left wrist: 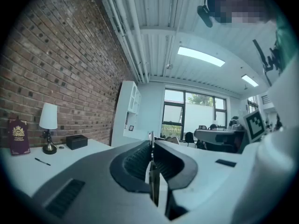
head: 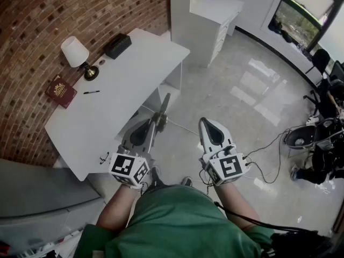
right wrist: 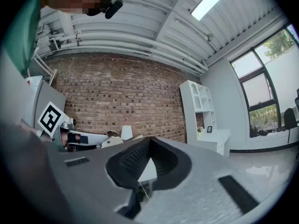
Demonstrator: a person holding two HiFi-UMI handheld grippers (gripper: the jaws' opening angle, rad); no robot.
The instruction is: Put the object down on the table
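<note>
Left tongs (head: 155, 121) clenched on thin metal strip (head: 164, 105), edge-on, kind unclear; right tongs (head: 206, 121) clenched, empty

- The desk (head: 134, 74) is standing along the brick wall (head: 32, 15), at the left.
- The lamp (head: 75, 52) is standing on the desk near the wall, and the box (head: 117, 45) is lying farther along.
- The booklet (head: 61, 91) is lying nearer than the lamp, with the pen (head: 91, 92) just right of it.
- The shelf unit (head: 212, 15) is standing beyond the desk's far end.
- The left gripper (head: 152, 125) and right gripper (head: 207, 123) are hanging side by side over the floor (head: 242, 90), right of the desk.
</note>
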